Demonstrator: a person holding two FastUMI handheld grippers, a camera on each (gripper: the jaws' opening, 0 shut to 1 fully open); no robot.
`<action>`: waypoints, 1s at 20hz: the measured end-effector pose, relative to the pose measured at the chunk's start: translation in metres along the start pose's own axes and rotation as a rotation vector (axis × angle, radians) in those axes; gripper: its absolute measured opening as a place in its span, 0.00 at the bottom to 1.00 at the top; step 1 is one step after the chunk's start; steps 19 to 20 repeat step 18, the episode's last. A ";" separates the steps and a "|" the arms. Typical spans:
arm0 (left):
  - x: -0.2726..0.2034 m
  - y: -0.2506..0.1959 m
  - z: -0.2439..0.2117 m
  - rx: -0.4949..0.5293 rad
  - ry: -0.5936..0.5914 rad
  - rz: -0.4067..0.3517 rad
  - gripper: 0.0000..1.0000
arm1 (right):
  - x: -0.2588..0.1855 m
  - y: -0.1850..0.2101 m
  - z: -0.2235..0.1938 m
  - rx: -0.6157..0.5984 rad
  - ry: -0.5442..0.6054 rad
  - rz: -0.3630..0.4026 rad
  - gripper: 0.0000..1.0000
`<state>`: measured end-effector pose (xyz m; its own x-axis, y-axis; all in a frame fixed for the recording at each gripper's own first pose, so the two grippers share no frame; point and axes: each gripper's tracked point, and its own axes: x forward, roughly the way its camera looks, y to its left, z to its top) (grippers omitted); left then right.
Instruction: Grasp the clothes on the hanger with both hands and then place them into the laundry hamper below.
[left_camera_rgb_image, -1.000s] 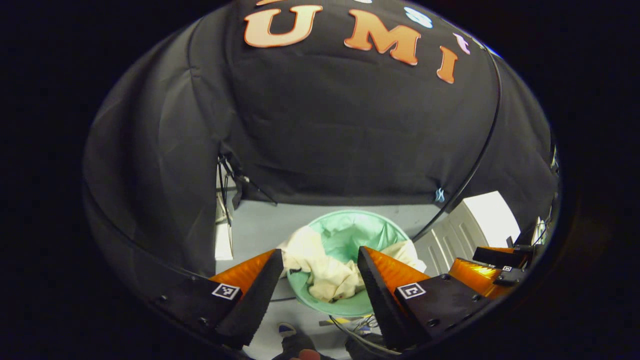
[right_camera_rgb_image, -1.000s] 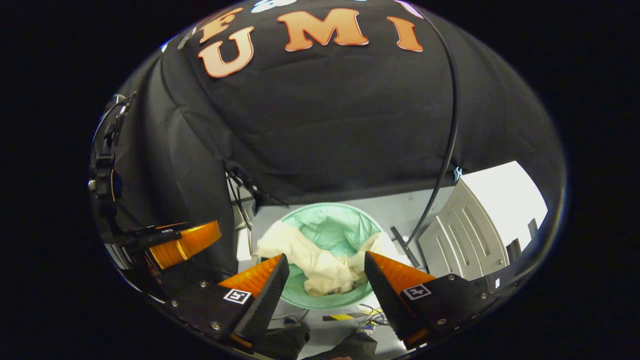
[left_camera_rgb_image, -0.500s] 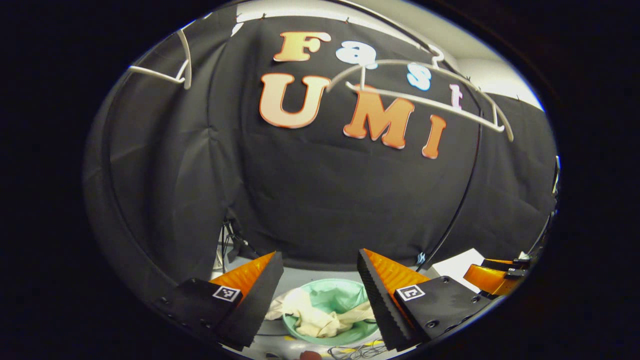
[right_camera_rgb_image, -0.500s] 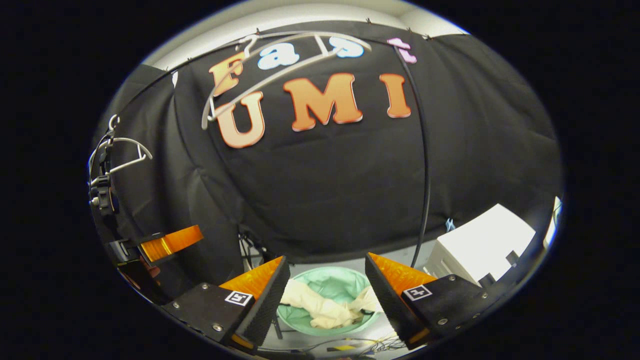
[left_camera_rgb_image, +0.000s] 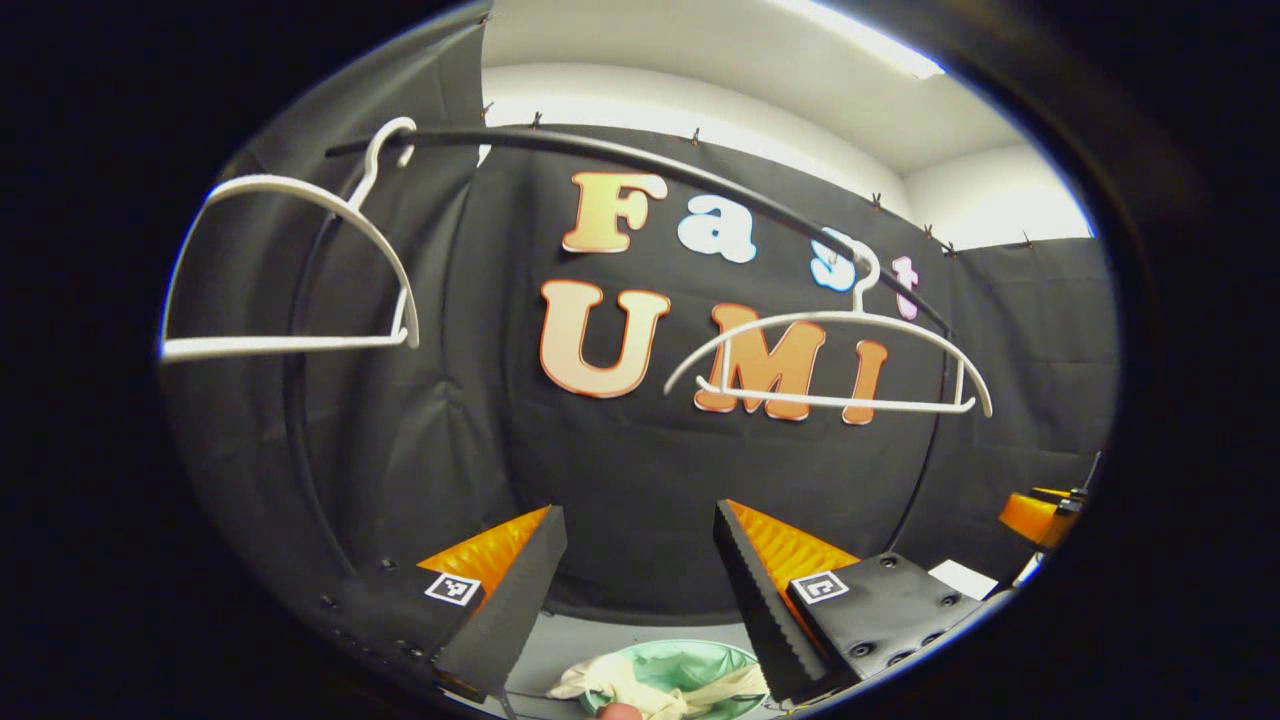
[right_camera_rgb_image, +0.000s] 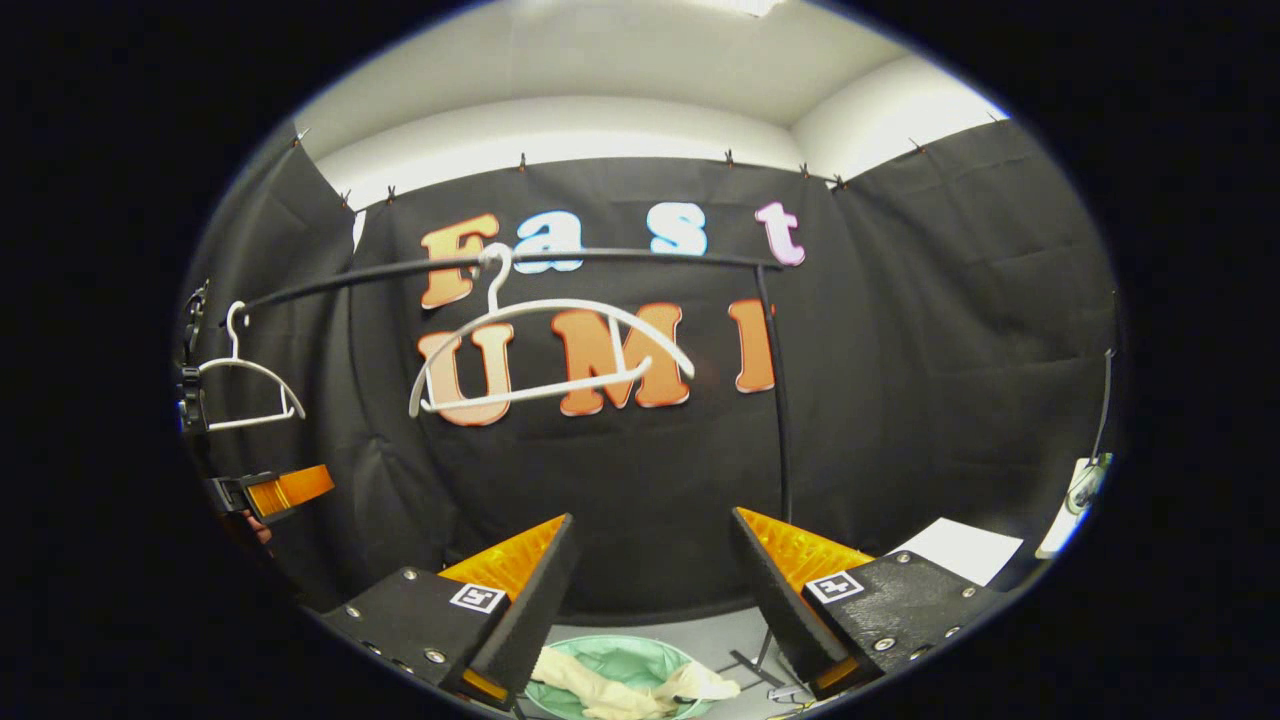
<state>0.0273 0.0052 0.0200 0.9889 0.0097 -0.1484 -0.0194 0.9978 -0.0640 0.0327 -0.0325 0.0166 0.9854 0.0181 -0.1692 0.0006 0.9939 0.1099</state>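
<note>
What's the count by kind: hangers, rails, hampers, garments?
White hangers: 2, both bare, one at and one at
Black rail: 1, holding both hangers
Green hamper: 1, on the floor below
Cream garment: 1, lying in the hamper
Total: 5

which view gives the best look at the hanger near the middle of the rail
The left gripper view: the empty white hanger hangs nearly face-on, with hook, both arms and bottom bar clear. In the right gripper view the same hanger shows whole but turned at an angle on the rail, so its far arm looks foreshortened.
</note>
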 end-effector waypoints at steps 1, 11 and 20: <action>-0.004 0.003 0.012 0.003 -0.031 0.002 1.00 | -0.003 -0.004 0.012 -0.010 -0.033 -0.010 0.82; -0.018 0.009 0.055 0.075 -0.182 0.019 0.96 | -0.020 -0.033 0.046 -0.065 -0.136 -0.072 0.93; -0.018 0.014 0.050 0.068 -0.181 0.029 0.94 | -0.022 -0.030 0.042 -0.076 -0.136 -0.059 1.00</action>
